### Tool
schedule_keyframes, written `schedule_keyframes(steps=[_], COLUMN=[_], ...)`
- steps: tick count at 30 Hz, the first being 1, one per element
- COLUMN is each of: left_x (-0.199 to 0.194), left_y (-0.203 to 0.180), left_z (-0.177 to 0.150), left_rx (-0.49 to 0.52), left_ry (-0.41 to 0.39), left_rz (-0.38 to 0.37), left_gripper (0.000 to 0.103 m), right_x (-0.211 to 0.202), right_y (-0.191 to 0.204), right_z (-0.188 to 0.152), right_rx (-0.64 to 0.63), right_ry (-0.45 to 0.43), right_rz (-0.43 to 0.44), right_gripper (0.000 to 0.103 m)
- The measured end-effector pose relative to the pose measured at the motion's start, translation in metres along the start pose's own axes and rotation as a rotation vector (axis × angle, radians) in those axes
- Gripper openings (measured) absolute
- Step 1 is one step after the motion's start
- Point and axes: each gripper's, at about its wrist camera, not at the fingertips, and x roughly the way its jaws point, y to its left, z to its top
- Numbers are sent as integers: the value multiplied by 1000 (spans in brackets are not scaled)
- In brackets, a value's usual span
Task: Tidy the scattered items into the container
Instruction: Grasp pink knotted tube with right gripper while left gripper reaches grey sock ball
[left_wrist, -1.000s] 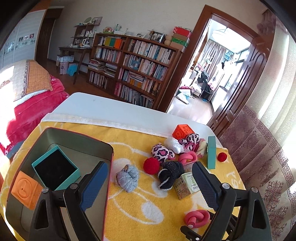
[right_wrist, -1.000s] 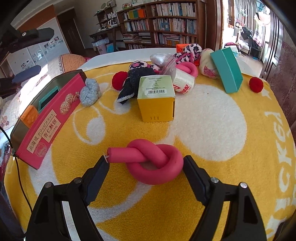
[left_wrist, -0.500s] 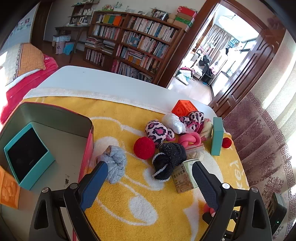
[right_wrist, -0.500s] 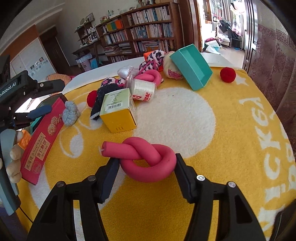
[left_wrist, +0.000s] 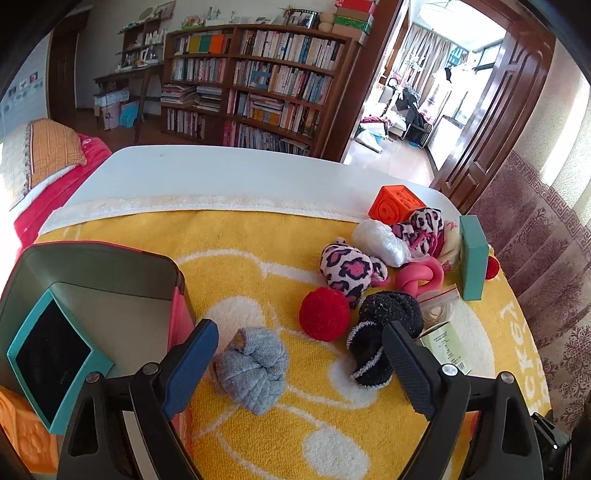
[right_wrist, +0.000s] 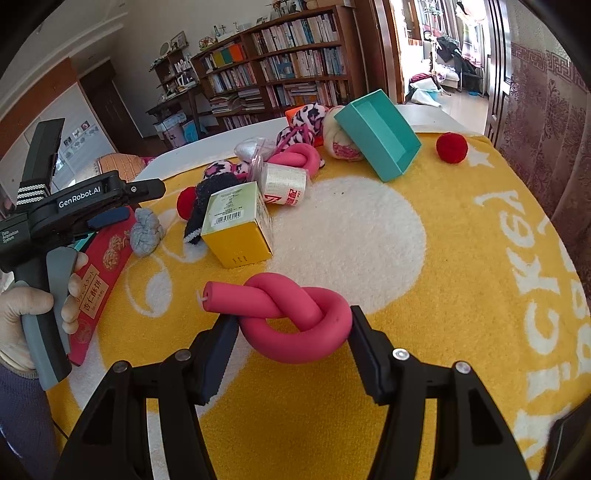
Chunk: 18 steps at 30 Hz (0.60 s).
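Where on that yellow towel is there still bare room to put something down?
Free: the white circle between the yellow box, the teal tray and the knotted pink tube; also the far strip behind the red tin. Crowded: the toy cluster around the black sock.

Container (left_wrist: 92, 254) at left edge of towel (left_wrist: 258, 240) on tabletop (left_wrist: 221, 170); open box (left_wrist: 51, 354) inside it. Knitted bundle (left_wrist: 251, 369) just right of container. Pompom (left_wrist: 324, 313), rolled socks (left_wrist: 384, 332), carton (right_wrist: 236, 221) farther right. Knotted foam tube (right_wrist: 295, 321) in front of carton.

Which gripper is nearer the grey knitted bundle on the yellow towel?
Left. The left gripper is open with the grey knitted bundle between its fingers; the right gripper is farther away, closed on the pink knotted foam tube.
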Motion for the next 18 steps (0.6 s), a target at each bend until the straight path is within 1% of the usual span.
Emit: schedule_keyframes(steps=[2, 6, 8, 12, 15, 18], left_x=[2, 12, 14, 9, 3, -1], left_y=[3, 7, 9, 7, 3, -3], left_z=[4, 12, 15, 9, -2, -11], left_rx=[1, 51, 61, 60, 59, 79], left_ry=[-1, 0, 11, 37, 48, 53], left_rz=[0, 66, 76, 63, 17, -3], left_gripper=[93, 93, 93, 93, 93, 93], right_x=[-2, -5, -6, -7, -7, -8], right_y=[-1, -1, -1, 0, 1, 3], right_z=[1, 0, 1, 0, 1, 0], right_rx=[7, 5, 4, -4, -5, -10], right_ry=[-6, -16, -20, -24, -26, -27], right_rz=[5, 10, 13, 14, 18, 20], right_gripper=[64, 64, 64, 64, 64, 64])
